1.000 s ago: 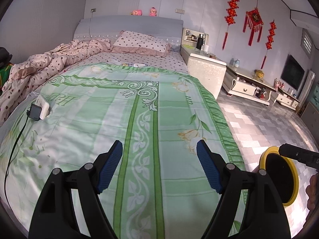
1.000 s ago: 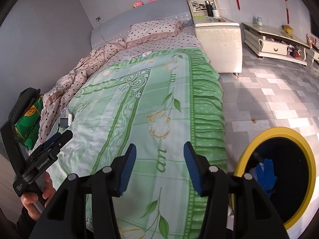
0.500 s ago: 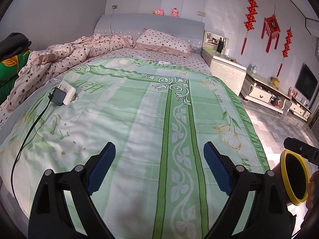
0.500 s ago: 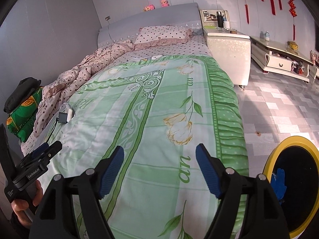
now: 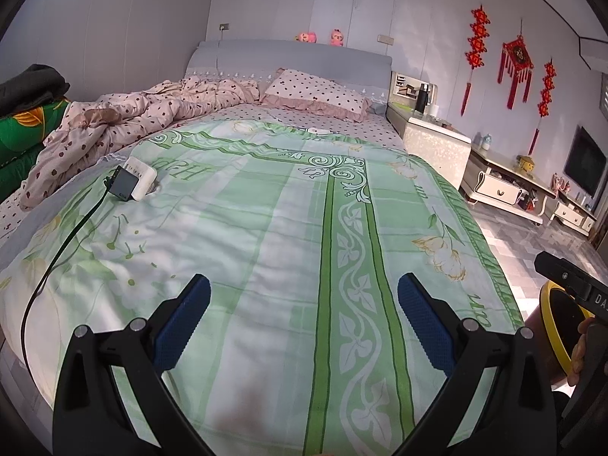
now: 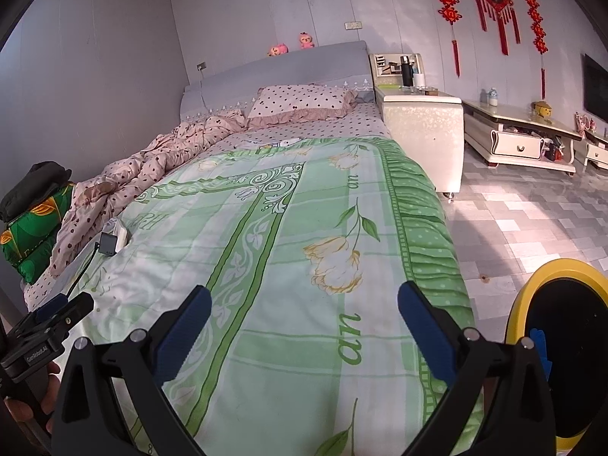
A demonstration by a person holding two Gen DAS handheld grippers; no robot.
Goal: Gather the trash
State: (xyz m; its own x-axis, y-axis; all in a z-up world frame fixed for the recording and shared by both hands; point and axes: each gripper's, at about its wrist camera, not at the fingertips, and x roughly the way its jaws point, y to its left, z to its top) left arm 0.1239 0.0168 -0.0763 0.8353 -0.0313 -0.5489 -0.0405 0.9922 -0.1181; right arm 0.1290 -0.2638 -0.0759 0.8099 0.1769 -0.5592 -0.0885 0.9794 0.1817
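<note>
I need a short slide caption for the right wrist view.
Open right gripper above a green quilt, with a yellow-rimmed bin on the floor at right.

Green bedspread [image 6: 288, 266]: the letters "an" were printed sideways in green script near its right border, legible in the right wrist view. Left gripper [image 6: 49, 319], seen at that view's left edge: white lettering on the body, reading roughly "GenRobot.AI". Right gripper [image 5: 570, 281], at the left wrist view's edge: only "DA" was legible.

The left gripper [image 5: 304, 319] and right gripper [image 6: 304, 326]: black frames, silver screws, blue ribbed pads.
</note>
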